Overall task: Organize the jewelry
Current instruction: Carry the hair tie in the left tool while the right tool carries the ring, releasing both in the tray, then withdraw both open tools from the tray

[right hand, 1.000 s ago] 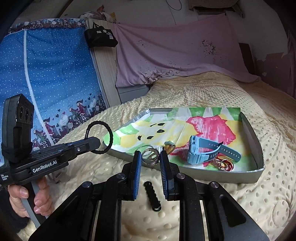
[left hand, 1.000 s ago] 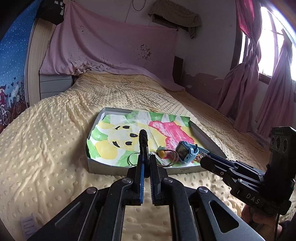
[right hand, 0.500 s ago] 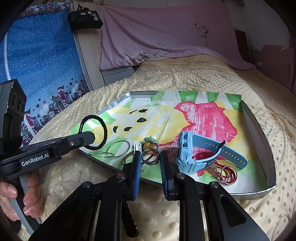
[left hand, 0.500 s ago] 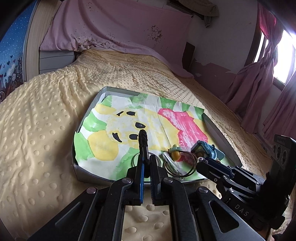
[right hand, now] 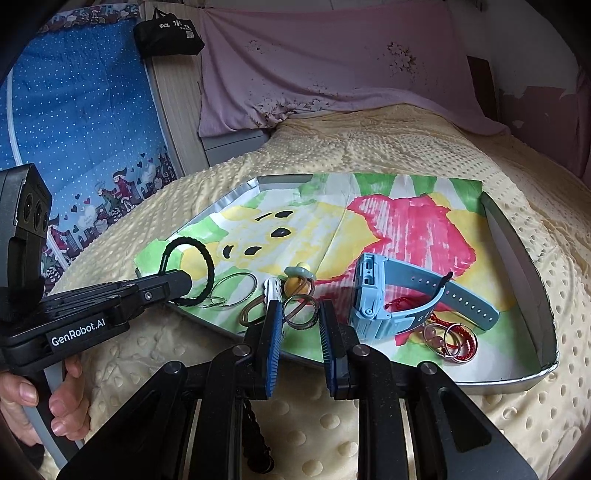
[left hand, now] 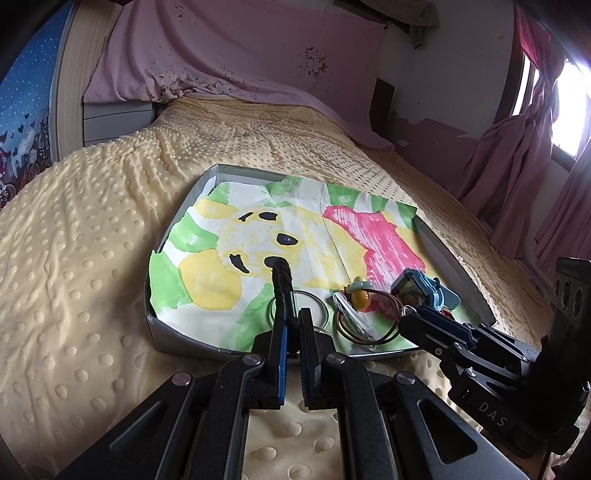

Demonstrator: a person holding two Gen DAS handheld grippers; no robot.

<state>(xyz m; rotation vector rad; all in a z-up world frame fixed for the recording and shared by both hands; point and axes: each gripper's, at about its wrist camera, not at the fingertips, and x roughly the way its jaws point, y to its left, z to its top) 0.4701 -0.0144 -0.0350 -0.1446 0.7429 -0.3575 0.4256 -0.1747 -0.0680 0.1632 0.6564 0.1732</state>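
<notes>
While the left claw (left hand: 291, 332) grips one black hair tie (right hand: 188, 271), the right claw (right hand: 301, 328) gapes over one tray (right hand: 517, 236).

A bumpy yellow blanket (left hand: 92, 240) covers the bed, a pink sheet (right hand: 332, 66) drapes the headboard, pink curtains (left hand: 517, 166) hang at the window, and a black bag (right hand: 168, 35) hangs beside a blue dotted cloth (right hand: 74, 110).
</notes>
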